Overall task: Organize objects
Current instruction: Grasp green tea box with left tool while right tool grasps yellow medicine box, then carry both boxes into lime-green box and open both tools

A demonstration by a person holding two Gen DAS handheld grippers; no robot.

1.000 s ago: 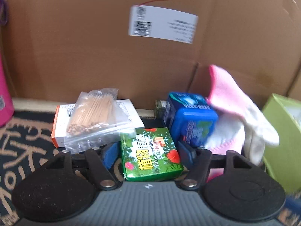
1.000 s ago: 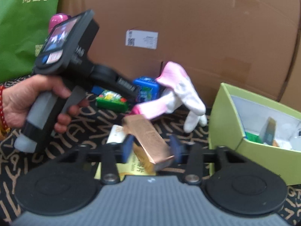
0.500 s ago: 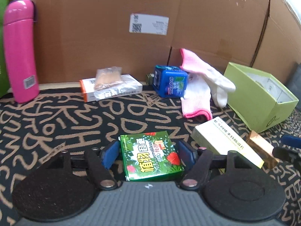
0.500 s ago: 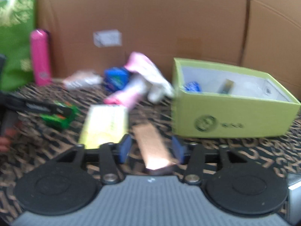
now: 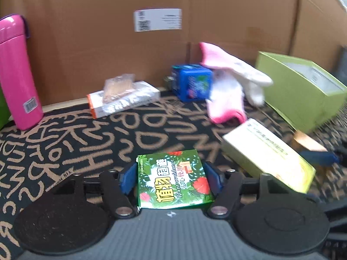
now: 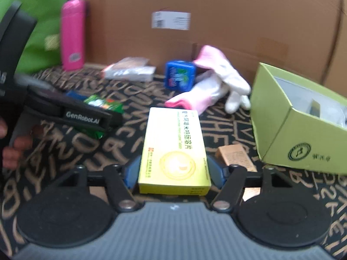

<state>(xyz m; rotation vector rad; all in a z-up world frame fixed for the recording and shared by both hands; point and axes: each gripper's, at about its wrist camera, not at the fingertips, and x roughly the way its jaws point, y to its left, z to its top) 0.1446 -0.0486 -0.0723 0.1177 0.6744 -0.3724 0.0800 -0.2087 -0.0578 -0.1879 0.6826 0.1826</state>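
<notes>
While left gripper [image 5: 171,178] clamps green box [image 5: 173,184], right gripper [image 6: 173,173] straddles yellow box [image 6: 174,149], grip unclear; copper box [image 6: 235,157] just right, lime box [image 6: 297,130] beyond.

Cardboard wall [image 5: 97,21], patterned mat [image 5: 65,143]

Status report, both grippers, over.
Left gripper shut on green box. Right gripper straddles yellow box, grip unclear. Copper box lies beside lime bin.
</notes>
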